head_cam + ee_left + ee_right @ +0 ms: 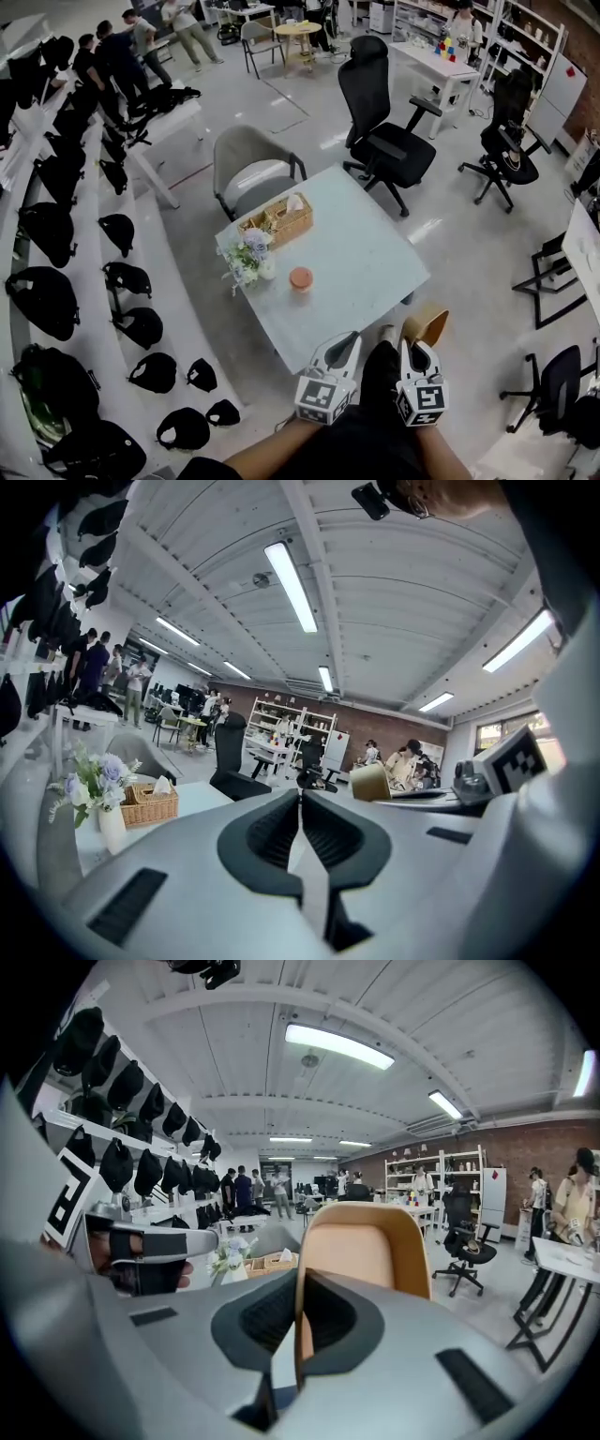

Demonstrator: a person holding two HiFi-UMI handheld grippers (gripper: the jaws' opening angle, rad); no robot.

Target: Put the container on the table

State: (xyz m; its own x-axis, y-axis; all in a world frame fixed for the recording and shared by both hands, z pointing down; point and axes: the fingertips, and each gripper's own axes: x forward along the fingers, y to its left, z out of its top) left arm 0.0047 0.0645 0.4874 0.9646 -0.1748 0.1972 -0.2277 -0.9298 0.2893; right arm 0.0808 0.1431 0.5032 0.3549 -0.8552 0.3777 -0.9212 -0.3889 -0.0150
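Container (361, 1241), smooth tan, rounded, thin-walled, is pinched by its wall betw. right gripper (298, 1297) jaws, just off pale flat table (366, 272) corner. Left gripper (301, 810) jaws are pressed together, empty. Ahead of jaws: wicker basket (277, 220), flowers (247, 255).

We find no readable words, labels, brands, numbers or signs anywhere in view; any print is too small or blurred.
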